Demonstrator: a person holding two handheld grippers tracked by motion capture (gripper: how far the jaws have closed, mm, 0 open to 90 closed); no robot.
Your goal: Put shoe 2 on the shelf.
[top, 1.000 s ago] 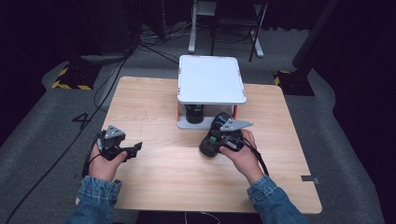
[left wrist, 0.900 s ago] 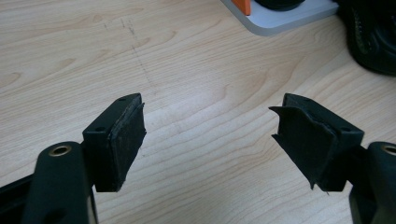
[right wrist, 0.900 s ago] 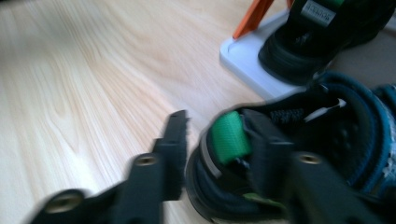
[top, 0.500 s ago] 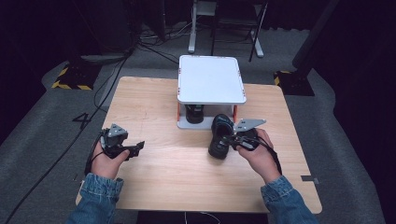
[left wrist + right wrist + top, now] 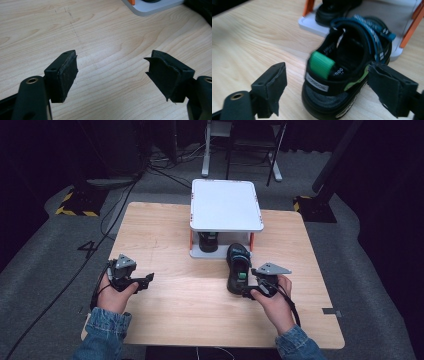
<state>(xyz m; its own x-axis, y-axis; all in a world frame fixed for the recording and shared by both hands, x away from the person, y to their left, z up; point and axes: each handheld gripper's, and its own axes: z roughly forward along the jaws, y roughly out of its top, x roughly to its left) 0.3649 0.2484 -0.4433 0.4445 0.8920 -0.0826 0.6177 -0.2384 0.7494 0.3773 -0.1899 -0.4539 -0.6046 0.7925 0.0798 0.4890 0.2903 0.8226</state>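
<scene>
A black sandal (image 5: 236, 266) with blue straps and a green heel tab (image 5: 321, 64) stands on the wooden table (image 5: 190, 315), its toe toward the shelf. My right gripper (image 5: 246, 289) sits just behind its heel. Its jaws have just been opening and now stand open, with the sandal's heel (image 5: 329, 87) between them and the pads off it. My left gripper (image 5: 148, 279) rests near the table's left side, open over bare wood (image 5: 112, 62) with nothing between its fingers. A second dark shoe (image 5: 208, 241) sits under the shelf.
A white two-level shelf (image 5: 226, 204) with orange posts (image 5: 308, 7) stands at the back middle of the table, its base plate (image 5: 152, 7) close ahead of the sandal. Cables and stand legs lie on the grey floor beyond the table.
The right hand shifted to the right, then drew back toward the near edge, and its jaws came off the sandal, which stays on the table. The left hand has kept still.
</scene>
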